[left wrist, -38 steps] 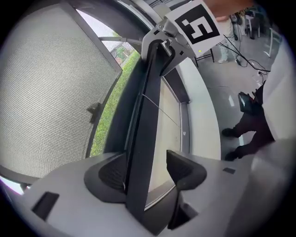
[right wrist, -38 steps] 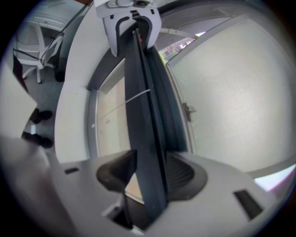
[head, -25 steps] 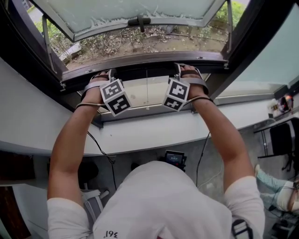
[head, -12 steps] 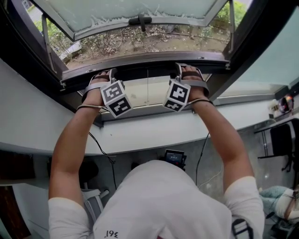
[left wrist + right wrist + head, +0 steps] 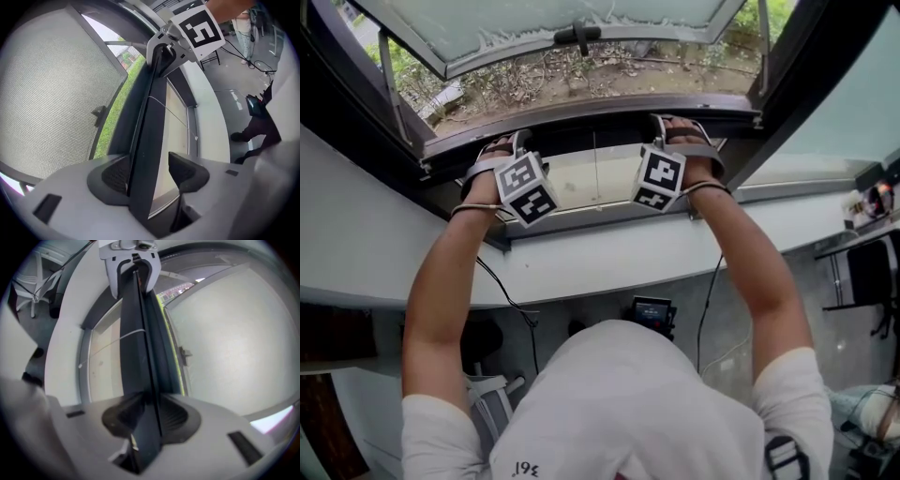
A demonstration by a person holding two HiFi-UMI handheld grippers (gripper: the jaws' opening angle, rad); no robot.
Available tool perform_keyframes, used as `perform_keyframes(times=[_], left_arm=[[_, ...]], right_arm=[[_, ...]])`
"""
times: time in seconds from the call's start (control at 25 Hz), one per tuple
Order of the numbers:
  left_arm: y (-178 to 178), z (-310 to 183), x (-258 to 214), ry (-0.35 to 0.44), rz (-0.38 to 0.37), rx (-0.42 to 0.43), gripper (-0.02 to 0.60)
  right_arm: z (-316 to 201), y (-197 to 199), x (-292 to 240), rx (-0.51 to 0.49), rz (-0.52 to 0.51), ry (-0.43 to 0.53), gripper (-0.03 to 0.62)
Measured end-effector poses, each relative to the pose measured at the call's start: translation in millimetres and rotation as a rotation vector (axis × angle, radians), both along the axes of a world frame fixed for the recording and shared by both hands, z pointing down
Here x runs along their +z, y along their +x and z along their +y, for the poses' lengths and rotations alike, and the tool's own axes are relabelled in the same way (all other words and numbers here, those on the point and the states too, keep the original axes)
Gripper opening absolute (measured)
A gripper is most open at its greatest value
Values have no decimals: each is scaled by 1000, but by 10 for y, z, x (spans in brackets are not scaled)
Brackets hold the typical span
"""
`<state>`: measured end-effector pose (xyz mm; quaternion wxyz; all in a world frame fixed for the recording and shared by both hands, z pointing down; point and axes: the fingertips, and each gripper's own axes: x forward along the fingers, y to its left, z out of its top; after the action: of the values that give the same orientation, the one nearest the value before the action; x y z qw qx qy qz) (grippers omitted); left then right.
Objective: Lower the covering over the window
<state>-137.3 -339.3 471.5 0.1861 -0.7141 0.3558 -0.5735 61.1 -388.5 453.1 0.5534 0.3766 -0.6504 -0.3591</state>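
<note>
dark bar (image 5: pixel 149 140): smooth matt | pane (image 5: pixel 47 93): frosted glass | fingers (image 5: pixel 114 176): matt plastic, ribbed

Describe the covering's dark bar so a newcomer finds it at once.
Find the window pane swung open outward. Just inside the grey frame edge runs the dark bar. It is black and slim, unlike the beige panel beside it with a thin cord.

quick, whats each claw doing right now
Left claw: open, dark rail between its jaws, not clamped.
Right claw: just been closing, now shut on the dark rail.
</note>
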Motion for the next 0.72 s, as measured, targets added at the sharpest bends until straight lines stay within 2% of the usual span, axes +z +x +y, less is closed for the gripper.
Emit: perform_keyframes(times=[0.24, 0.4, 0.72], left_arm=[[-3, -24, -34, 53, 35, -13, 265], [-6, -16, -59, 34, 40, -17, 265], [-24, 0, -48, 34, 29, -6, 265]], right_arm=[[10, -2, 1, -2, -33, -44, 119], [20, -10, -16, -2, -35, -74, 127], [32, -12, 2, -16, -24, -73, 127]])
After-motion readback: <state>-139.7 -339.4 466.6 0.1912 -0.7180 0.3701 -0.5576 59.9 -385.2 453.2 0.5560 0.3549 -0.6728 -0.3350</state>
